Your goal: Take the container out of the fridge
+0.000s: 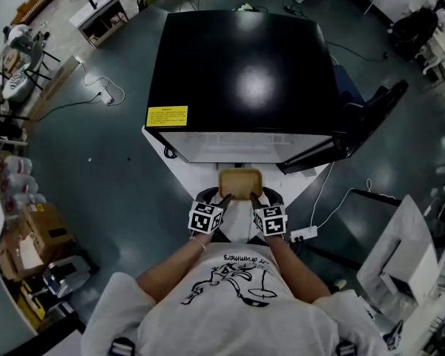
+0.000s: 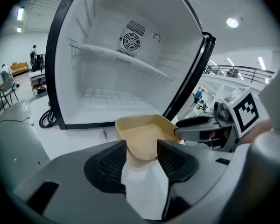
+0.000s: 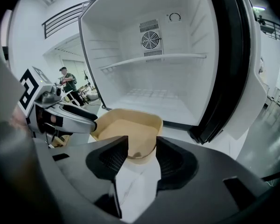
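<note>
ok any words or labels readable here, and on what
"drummers": in the shirt print, upside down in the head view; its other words are unreadable.
Yellow label on top of the fridge: too small to read.
No words on the container or inside the fridge.

The left gripper's [image 2: 141, 148] jaws close on the near rim of a tan container [image 2: 144, 130], held above the white desk [image 2: 74, 136]. The right gripper [image 2: 178, 129] meets its right edge. Beyond stands the open fridge [image 2: 70, 27], with a bare shelf [image 2: 112, 55], a rear fan vent [image 2: 131, 41], and its door [image 2: 189, 73] swung right.
</note>
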`<control>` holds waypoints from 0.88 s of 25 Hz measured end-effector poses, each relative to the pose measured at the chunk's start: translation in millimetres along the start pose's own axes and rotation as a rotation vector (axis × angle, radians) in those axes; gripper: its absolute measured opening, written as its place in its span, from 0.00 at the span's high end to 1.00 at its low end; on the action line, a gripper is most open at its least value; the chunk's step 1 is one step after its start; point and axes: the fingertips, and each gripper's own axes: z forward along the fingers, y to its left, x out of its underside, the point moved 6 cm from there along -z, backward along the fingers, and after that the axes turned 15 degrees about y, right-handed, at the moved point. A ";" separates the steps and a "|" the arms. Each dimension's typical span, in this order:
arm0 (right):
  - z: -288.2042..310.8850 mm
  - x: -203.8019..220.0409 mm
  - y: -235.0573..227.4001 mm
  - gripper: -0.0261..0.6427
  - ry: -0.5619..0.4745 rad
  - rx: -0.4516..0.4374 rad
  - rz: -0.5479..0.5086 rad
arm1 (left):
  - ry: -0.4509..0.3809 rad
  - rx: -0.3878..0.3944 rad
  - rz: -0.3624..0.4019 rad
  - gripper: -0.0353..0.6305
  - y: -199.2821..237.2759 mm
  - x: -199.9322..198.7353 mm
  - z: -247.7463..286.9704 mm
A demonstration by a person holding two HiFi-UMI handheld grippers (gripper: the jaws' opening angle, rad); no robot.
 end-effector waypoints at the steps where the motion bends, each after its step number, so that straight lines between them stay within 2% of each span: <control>1: 1.1 0.5 -0.5 0.69 0.003 -0.001 0.000 | 0.004 0.000 0.000 0.62 0.2 0.6 1.1; 22: 22.6 11.5 -0.3 0.69 0.069 -0.034 0.012 | 0.065 0.001 -0.026 0.62 9.7 16.5 19.2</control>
